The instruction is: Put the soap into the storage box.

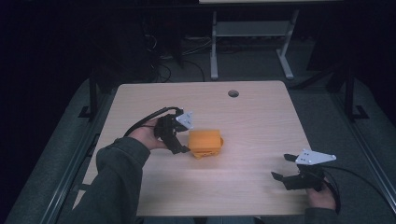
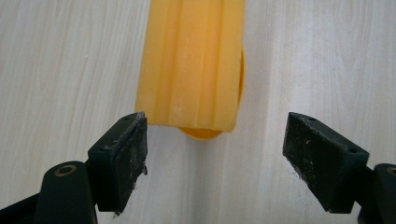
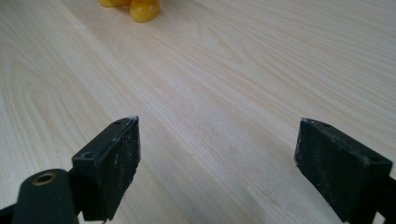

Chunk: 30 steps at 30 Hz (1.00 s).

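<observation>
jaws spread on our left gripper (image 2: 215, 140), we are lining up the stiff, light-looking ribbed orange plastic block (image 2: 191, 65); its flat sides should grip best.

Left gripper (image 1: 180, 142) beside orange block (image 1: 204, 143) — right gripper (image 1: 284, 168) apart.

One camera looks down from above the table (image 1: 252, 112). Two ride the grippers, close to the wood; all share the orange block (image 1: 205, 142).

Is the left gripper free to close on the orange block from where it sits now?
Probably yes: the left gripper is open, the orange block lies just ahead between its jaws, with bare table either side.
</observation>
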{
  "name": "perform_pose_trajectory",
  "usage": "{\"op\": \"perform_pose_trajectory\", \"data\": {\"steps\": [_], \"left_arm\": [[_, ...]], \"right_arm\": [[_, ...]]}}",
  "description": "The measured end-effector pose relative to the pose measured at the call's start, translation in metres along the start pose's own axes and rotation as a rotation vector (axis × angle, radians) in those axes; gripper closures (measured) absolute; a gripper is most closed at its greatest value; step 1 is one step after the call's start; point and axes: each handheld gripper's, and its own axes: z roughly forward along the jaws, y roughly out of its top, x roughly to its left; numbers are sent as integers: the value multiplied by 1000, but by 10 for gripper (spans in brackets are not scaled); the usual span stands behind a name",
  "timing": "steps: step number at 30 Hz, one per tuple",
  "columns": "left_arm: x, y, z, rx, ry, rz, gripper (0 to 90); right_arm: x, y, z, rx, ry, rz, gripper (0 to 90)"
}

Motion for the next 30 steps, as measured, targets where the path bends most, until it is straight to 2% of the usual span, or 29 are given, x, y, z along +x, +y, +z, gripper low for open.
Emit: {"op": "perform_pose_trajectory", "data": {"steps": [8, 11, 15, 17, 20, 21, 22, 25, 28, 29, 30], "left_arm": [[-6, -13, -5, -10, 11, -14, 219], [-10, -18, -7, -30, 18, -17, 221], [-13, -21, -7, -17, 21, -15, 220], [-15, -25, -8, -51, 13, -31, 223], [-18, -28, -7, -58, 22, -33, 223], [-17, -29, -8, -49, 21, -23, 223], [-19, -31, -8, -61, 25, -35, 223], [-23, -37, -9, -66, 30, -39, 221], [-25, -41, -10, -65, 35, -41, 219], [-26, -43, -9, -30, 47, -43, 212], [-26, -43, -9, -30, 47, -43, 204]], "right_arm": [[1, 0, 1, 10, -9, -1, 137], [0, -1, 1, 10, -17, 5, 137], [-1, -1, 1, 13, -22, 2, 137], [-1, -1, 1, 18, -19, 3, 137], [-1, -1, 2, 19, -18, 3, 137], [-1, -1, 2, 18, -19, 2, 137], [0, -1, 2, 19, -19, 2, 137], [1, -1, 3, 24, -21, 0, 137], [1, 0, 4, 30, -18, -6, 137], [1, 0, 5, 31, -23, -4, 137], [2, 0, 5, 30, -22, -6, 137]]}}
